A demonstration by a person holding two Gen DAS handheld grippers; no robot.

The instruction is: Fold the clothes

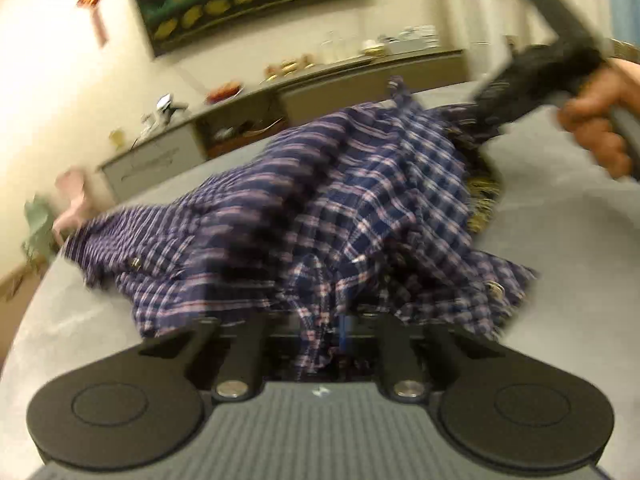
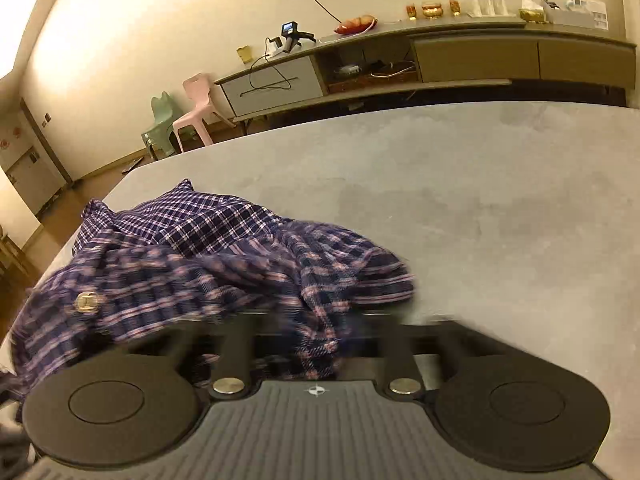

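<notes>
**One plaid shirt, gripped at both ends**

One navy-and-pink plaid shirt point(image 1: 304, 208) lies rumpled on the grey bench point(image 1: 560, 240). From the left wrist camera, its long axis runs from the near jaws away up and to the right, toward the right gripper point(image 1: 486, 118). The left gripper point(image 1: 320, 344) has cloth bunched between its jaws, closed on it. The right hand point(image 1: 600, 120) holds the other tool.

From the right wrist camera, the shirt point(image 2: 208, 256) spreads left and away from the right gripper point(image 2: 316, 344), whose jaws pinch a fold. Two small chairs stand beyond, one pink point(image 2: 196, 108), one green point(image 2: 160, 124).
</notes>
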